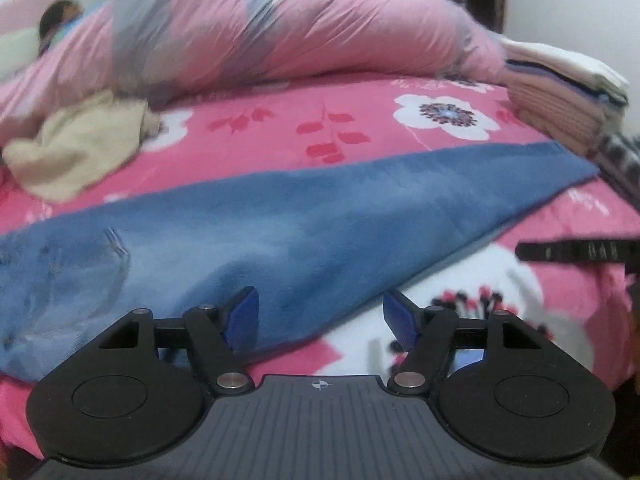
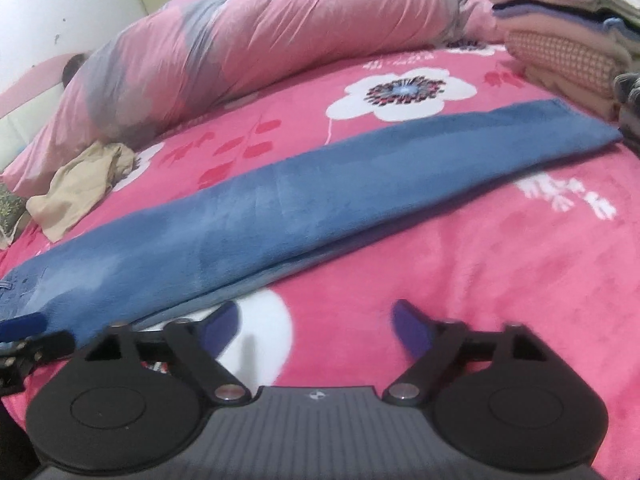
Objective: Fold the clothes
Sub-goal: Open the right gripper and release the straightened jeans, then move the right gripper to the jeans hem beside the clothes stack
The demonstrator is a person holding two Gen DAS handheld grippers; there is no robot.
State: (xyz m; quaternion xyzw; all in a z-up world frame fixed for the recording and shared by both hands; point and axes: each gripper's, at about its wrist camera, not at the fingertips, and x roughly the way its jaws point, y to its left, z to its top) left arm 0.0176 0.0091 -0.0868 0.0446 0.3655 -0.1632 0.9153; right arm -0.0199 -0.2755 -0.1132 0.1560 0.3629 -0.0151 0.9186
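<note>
Blue jeans (image 1: pixel 280 216) flat on pink floral bedspread (image 1: pixel 360 120), left gripper (image 1: pixel 320 320) fingers spread

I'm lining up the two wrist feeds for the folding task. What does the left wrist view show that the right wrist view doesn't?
Only the left wrist view: the left gripper, open, its left finger over the blue trousers, and a pocket with distressed patches.

Only the right wrist view: the right gripper, open over the pink floral blanket, off the trousers.

Both: the trousers lying long across the blanket, the rolled pink-grey duvet, a crumpled cream garment, a folded stack.
</note>
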